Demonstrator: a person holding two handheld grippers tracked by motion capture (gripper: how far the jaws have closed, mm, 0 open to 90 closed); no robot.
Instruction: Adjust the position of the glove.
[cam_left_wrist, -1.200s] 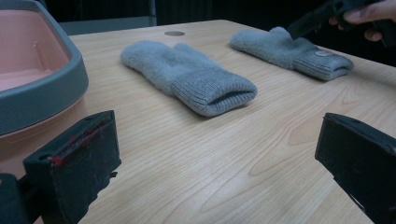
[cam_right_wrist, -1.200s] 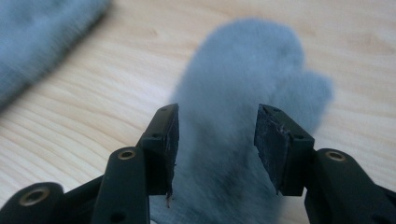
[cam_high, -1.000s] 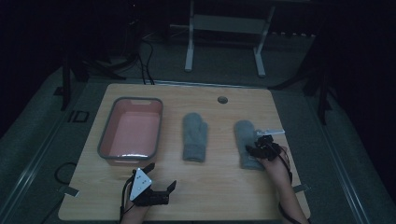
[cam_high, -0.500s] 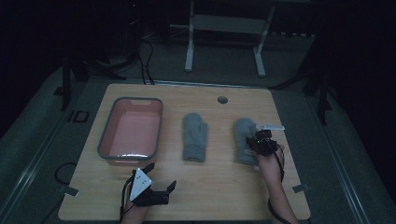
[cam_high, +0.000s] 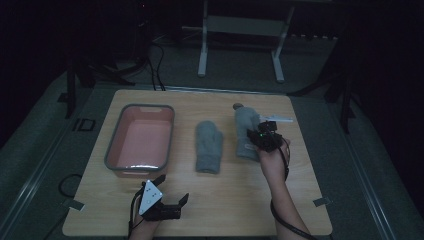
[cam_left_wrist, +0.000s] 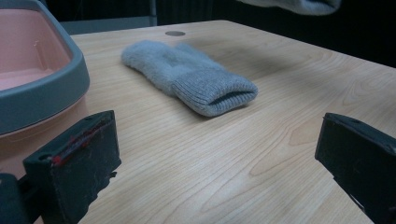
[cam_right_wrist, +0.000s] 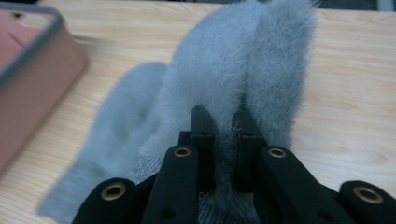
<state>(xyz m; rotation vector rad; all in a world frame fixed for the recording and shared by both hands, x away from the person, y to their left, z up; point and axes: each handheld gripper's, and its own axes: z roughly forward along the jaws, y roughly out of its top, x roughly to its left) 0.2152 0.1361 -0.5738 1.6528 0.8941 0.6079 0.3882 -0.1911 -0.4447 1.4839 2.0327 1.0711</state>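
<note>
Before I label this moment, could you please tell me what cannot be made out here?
- Held mitten: right gripper view; its cuff is hidden behind the right tool.
- Bin: left gripper view; cut off by the left and top edges.
- Round spot at the far table edge: high view; too small and dark to identify.

A pink plastic tub with a grey rim (cam_high: 111, 145) sits on the left of a light wooden table (cam_high: 300, 200).

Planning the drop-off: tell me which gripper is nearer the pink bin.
Left. The left gripper sits just below the pink bin; the right gripper holds a mitten beyond the other mitten.
</note>
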